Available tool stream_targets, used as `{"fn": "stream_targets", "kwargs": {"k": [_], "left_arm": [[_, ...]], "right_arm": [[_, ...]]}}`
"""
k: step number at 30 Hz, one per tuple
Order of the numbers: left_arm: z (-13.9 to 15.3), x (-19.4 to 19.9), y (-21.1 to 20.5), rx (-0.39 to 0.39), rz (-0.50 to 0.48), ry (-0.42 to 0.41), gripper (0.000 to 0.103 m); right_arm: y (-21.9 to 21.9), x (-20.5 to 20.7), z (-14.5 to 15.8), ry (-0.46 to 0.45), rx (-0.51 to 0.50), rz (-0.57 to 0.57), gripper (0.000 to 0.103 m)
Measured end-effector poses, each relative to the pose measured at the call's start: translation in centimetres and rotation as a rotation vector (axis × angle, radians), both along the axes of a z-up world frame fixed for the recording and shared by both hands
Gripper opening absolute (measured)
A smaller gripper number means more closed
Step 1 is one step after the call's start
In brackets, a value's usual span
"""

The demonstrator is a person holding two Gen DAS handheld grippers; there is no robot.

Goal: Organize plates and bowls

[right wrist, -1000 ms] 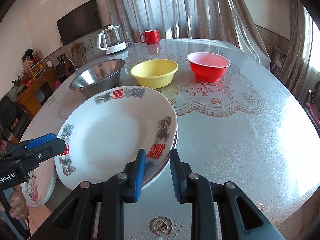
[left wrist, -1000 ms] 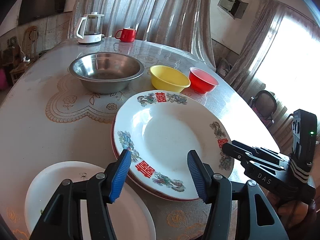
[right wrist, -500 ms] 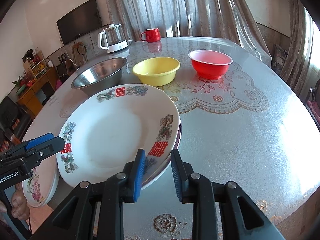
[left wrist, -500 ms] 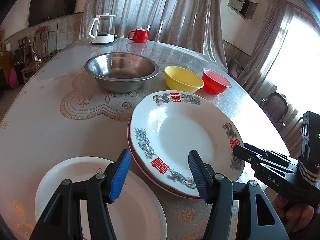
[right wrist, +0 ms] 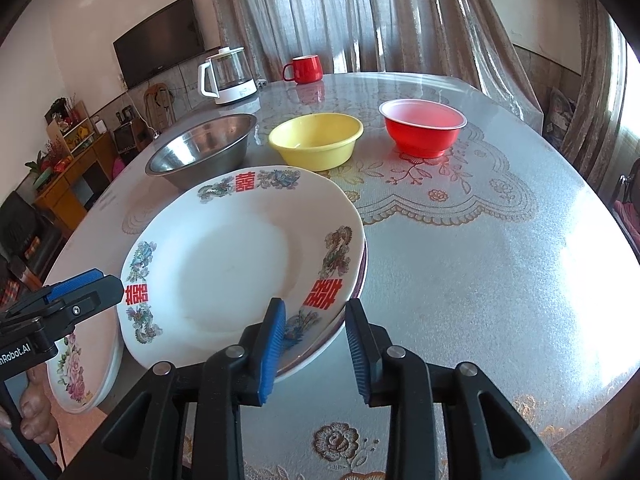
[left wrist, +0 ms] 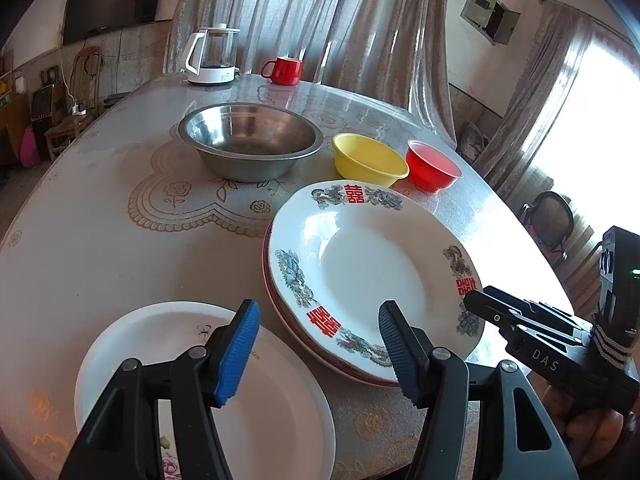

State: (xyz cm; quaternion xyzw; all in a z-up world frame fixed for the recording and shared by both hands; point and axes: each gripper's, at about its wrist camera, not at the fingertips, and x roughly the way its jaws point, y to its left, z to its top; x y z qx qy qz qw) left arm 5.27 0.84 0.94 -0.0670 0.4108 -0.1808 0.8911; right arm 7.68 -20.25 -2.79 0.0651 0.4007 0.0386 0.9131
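A decorated plate (left wrist: pixel 372 276) (right wrist: pixel 240 256) with red characters lies on top of a red-rimmed plate in the middle of the table. My right gripper (right wrist: pixel 316 344) (left wrist: pixel 480 304) sits at its near right rim. Its jaws are opening, the rim lies just between the fingertips, and the pads do not press on it. My left gripper (left wrist: pixel 316 344) (right wrist: pixel 104 290) stands open over the gap between that stack and a white flowered plate (left wrist: pixel 200 380) (right wrist: pixel 76 372), holding nothing. Behind stand a steel bowl (left wrist: pixel 250 140) (right wrist: pixel 204 148), a yellow bowl (left wrist: pixel 370 160) (right wrist: pixel 316 140) and a red bowl (left wrist: pixel 434 164) (right wrist: pixel 422 128).
A glass kettle (left wrist: pixel 210 56) and a red mug (left wrist: pixel 284 70) stand at the far edge of the round table (right wrist: pixel 480 260). The white plate juts over the table's near edge. Chairs and curtains ring the table.
The right gripper's jaws have widened at the decorated plate's rim. The left gripper's view has swung slightly left, so more of the white plate shows under it.
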Motion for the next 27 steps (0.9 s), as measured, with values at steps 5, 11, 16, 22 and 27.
{"fn": "stream_targets", "kwargs": {"k": [5,11,16,22,27], "left_arm": [[-0.1,-0.1,0.5,-0.011,0.011,0.008,0.063],[0.0,-0.2,1.5,-0.022,0.029,0.007,0.063],[0.4,-0.3,3.4,-0.039,0.060,0.000,0.063],[0.8,-0.7,7.1,-0.048,0.149,-0.011,0.063],[0.7,-1.4,11.0,-0.083,0.230,-0.012,0.061]], "right_arm": [[0.1,-0.3,0.8,-0.031,0.013,0.007,0.031],[1.1,-0.9,2.0,-0.081,0.046,0.076,0.034],[2.9,-1.6,2.7,-0.104,0.086,0.196,0.034],[6.4,-2.5,2.6,-0.072,0.176,0.415,0.034],[9.7,-2.8,0.5,0.033,0.277,0.561,0.034]]}}
